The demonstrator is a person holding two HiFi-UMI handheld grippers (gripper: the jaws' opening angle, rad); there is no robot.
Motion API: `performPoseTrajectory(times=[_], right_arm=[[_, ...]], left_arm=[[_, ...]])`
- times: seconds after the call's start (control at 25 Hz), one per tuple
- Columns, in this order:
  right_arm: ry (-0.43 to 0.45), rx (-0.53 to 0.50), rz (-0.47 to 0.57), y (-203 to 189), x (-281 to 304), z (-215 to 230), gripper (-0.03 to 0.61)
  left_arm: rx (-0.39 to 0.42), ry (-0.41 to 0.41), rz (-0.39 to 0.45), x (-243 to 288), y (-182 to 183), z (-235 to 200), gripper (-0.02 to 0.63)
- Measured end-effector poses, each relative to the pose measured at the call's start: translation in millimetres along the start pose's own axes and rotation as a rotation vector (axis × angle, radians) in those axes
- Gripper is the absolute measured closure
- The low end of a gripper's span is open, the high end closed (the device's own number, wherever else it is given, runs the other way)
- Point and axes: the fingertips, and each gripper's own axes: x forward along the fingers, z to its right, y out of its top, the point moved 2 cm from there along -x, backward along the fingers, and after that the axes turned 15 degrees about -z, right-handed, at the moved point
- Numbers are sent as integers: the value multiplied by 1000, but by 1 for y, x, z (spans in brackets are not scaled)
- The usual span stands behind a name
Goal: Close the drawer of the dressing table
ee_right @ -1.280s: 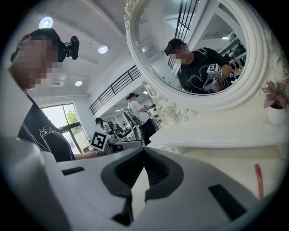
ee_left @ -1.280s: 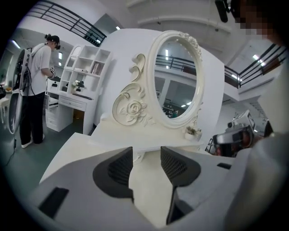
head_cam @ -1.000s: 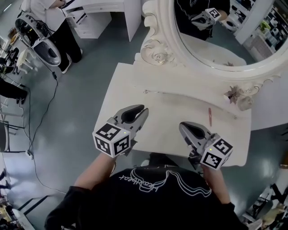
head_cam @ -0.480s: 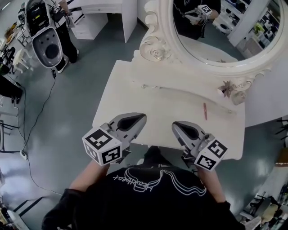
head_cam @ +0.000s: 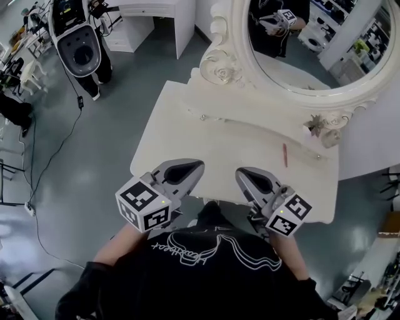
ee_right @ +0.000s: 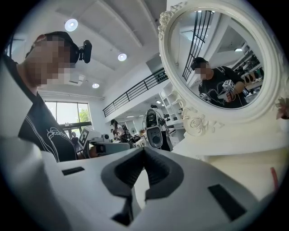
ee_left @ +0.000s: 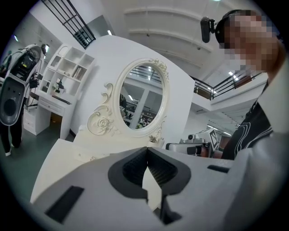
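Note:
The white dressing table (head_cam: 206,140) with its oval mirror (head_cam: 300,44) stands in front of me. Its top ends at a front edge just beyond my chest, and no drawer front shows below that edge in the head view. My left gripper (head_cam: 199,165) hovers over the near left of the top, its jaws shut with nothing between them (ee_left: 146,149). Beside it, my right gripper (head_cam: 240,175) is over the near right, also shut and holding nothing (ee_right: 143,150). Both point toward the mirror. Neither touches the table.
A red stick (head_cam: 284,155) lies on the top at the right. A small flower ornament (head_cam: 314,125) sits by the mirror's base. A standing machine (head_cam: 78,44) and a white cabinet (head_cam: 150,19) are on the floor to the far left, with a cable trailing.
Both grippers have drawn back from the middle of the tabletop toward its front edge and my body. Nothing on the table has moved.

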Motion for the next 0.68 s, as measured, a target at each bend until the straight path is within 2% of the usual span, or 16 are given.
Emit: performPoseTrajectory(times=[0.52,0.68], right_arm=[[22,8,-25,-3,4,7,575],[17,18,-30,-1,2,20,575]], left_arm=[[-22,22,-17,7,-2,-8,611],[-12,55,-30,15,-1,-15,611]])
